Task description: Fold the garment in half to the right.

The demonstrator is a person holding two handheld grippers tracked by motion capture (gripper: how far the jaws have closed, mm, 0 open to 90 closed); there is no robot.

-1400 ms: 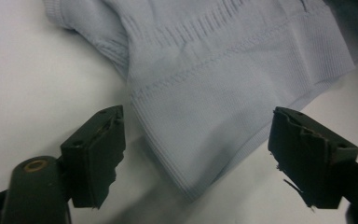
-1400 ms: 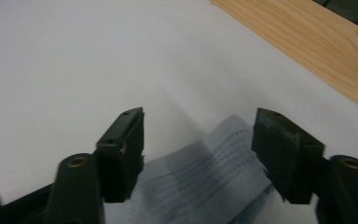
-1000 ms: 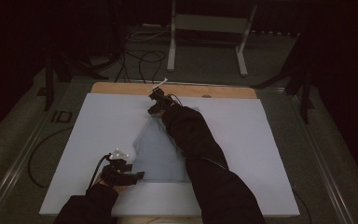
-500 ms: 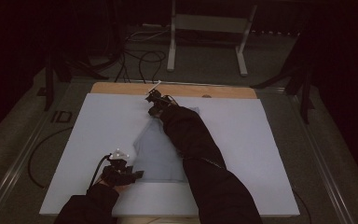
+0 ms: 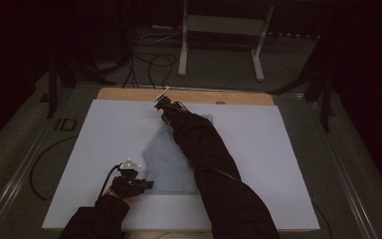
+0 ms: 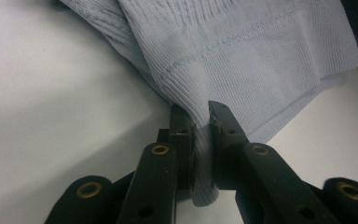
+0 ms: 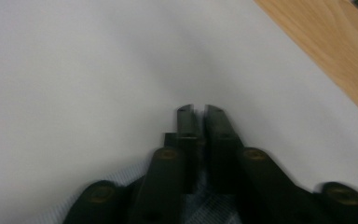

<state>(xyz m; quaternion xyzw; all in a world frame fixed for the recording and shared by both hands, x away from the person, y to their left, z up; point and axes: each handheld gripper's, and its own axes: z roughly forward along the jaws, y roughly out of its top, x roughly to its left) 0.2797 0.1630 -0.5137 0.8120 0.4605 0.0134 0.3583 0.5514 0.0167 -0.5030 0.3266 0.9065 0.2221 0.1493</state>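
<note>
A light blue ribbed garment point(image 5: 166, 159) lies flat on the white table cover. At its near left corner my left gripper point(image 5: 146, 184) has just been closing and is shut on the fabric. In the left gripper view a fold of the hem point(image 6: 242, 46) is pinched between the jaws of that gripper point(image 6: 200, 109). At the garment's far end my right gripper point(image 5: 160, 103) has also just been closing. In the right gripper view its jaws point(image 7: 197, 109) stand together with blue fabric point(image 7: 60, 212) bunched under and between their roots. A dark sleeve hides the garment's middle.
The white cover point(image 5: 278, 149) spreads wide on both sides of the garment. A bare wooden strip point(image 5: 189, 95) point(image 7: 326, 60) runs along the table's far edge. Beyond it stand a metal frame point(image 5: 219, 25) and loose cables point(image 5: 149, 59) on the floor.
</note>
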